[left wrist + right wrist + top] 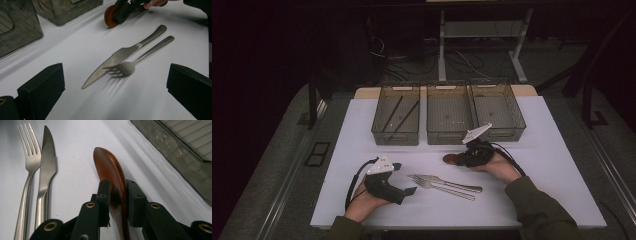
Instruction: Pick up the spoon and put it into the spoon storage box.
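A brown wooden spoon [107,167] lies on the white table [362,200], and my right gripper [117,186] is shut on it, one pad on each side just behind the bowl. From above, the right gripper [462,159] sits before the bins with the spoon's bowl [449,159] sticking out to its left. A steel knife [117,58] and fork [122,68] lie side by side between the two hands. My left gripper [115,75] rests open at the front left, its jaws wide apart and aimed at the knife and fork, touching neither.
Three translucent grey bins stand in a row at the back: the left bin [395,137] holds two dark sticks, while the middle bin [447,136] and right bin [507,134] look bare. The table's front edge is close to both forearms.
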`<state>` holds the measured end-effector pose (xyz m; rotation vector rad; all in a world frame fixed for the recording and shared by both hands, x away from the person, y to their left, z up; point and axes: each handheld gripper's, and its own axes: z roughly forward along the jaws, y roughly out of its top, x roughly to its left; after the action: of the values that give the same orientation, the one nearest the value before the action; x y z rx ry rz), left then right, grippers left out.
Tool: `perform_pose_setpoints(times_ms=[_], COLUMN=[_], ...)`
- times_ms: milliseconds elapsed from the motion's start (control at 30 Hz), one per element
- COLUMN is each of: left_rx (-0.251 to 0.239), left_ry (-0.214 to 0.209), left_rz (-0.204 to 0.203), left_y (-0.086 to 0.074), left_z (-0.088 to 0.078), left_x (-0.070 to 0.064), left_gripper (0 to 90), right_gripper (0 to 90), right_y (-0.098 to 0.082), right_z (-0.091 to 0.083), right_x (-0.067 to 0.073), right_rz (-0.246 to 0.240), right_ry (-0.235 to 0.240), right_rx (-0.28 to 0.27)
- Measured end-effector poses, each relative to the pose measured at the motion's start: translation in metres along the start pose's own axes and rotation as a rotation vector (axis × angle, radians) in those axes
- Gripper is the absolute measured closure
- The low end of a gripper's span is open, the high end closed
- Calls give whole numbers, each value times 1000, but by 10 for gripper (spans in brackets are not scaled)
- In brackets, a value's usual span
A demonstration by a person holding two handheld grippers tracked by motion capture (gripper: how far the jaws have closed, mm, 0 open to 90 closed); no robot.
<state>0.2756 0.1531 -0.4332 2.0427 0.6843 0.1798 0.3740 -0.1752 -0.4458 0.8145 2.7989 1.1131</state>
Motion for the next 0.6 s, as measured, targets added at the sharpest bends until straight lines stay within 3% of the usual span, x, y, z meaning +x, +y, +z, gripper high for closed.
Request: perform_pose_setpoints(times_ms=[600], left_rx=[1], left_ry=[-7], left_rz=[6], left_y=[0], left_z=[0], left_x=[-1], left_gripper=[7], right_gripper=[803], right_y=[0], right_z=[-4], right_x=[-3], right_rz=[22], right_ry=[43], right_rx=[8])
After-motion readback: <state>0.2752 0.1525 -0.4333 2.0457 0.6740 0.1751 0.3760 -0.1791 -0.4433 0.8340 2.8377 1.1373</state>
